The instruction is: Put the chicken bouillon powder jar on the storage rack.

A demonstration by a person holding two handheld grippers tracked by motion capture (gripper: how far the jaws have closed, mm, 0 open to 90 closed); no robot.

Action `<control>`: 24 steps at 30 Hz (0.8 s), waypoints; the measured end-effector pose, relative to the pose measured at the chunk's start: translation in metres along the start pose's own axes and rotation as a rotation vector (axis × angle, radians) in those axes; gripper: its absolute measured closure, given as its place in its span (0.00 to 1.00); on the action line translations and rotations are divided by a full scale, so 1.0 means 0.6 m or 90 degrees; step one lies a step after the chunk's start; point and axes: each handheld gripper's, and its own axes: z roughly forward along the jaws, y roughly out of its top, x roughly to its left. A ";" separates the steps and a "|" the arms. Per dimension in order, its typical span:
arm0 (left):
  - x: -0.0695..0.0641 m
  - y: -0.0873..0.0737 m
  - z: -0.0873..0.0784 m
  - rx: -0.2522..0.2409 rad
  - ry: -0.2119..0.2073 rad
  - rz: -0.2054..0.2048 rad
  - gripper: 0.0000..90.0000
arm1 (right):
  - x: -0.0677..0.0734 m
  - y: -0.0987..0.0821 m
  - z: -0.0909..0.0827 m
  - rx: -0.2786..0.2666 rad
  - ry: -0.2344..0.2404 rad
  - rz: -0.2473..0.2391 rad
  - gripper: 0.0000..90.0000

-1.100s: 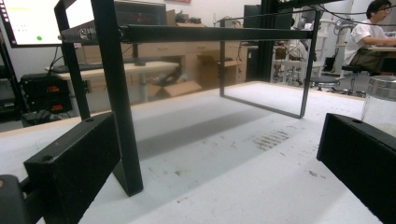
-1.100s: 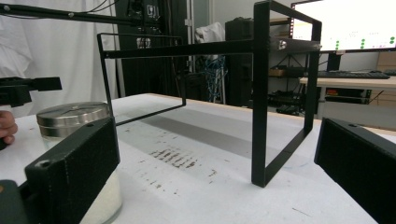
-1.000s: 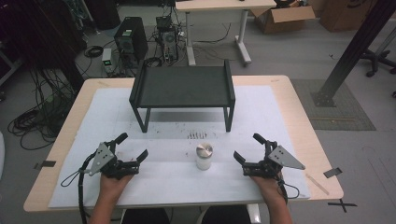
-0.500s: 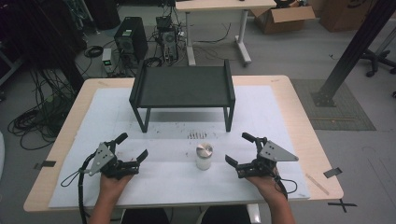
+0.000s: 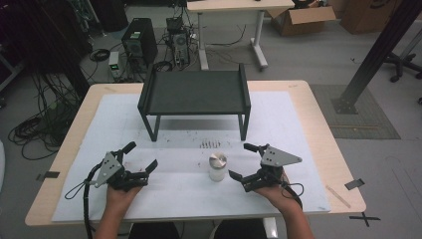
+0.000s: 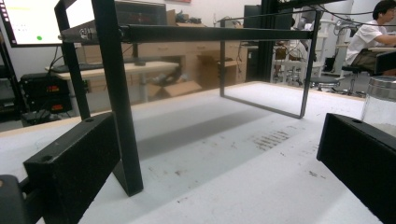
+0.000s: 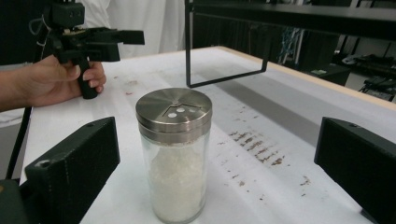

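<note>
A glass shaker (image 5: pixel 217 167) with a metal lid and white grains inside stands upright on the white sheet, near the front middle. My right gripper (image 5: pixel 241 161) is open just to its right, jaws pointing left at it. In the right gripper view the shaker (image 7: pixel 175 154) stands between the two wide jaws, and neither jaw touches it. My left gripper (image 5: pixel 141 155) is open at the front left with nothing in it, well apart from the shaker. The left gripper view catches the shaker (image 6: pixel 380 100) at its right edge.
A black metal shelf (image 5: pixel 194 94) on thin legs stands at the back middle of the sheet (image 5: pixel 298 129), and its near left leg (image 6: pixel 119 107) is close ahead of the left gripper. Brown smudges (image 5: pixel 210 144) mark the sheet behind the shaker. The wooden table edge (image 5: pixel 323 129) borders the sheet.
My right gripper has slid left toward the shaker and turned its jaws to face it. The left gripper and the shaker have stayed put.
</note>
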 end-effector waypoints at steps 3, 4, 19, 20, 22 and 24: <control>0.000 0.000 0.000 -0.001 0.000 0.001 0.00 | 0.002 0.002 0.008 0.022 0.007 -0.005 0.00; 0.000 0.000 0.000 -0.001 0.000 0.001 0.00 | 0.002 0.003 0.010 0.027 0.009 -0.006 0.00; 0.000 0.000 0.000 0.000 0.000 0.001 0.00 | 0.007 0.000 0.030 0.091 0.016 -0.014 0.00; 0.000 0.000 0.000 -0.001 0.000 0.001 0.00 | 0.007 0.000 0.032 0.095 0.017 -0.014 0.00; 0.000 0.000 0.000 -0.001 0.000 0.001 0.00 | 0.008 0.000 0.035 0.104 0.018 -0.016 0.00; 0.000 0.000 0.000 -0.001 0.000 0.001 0.00 | 0.008 0.001 0.039 0.111 0.020 -0.020 0.00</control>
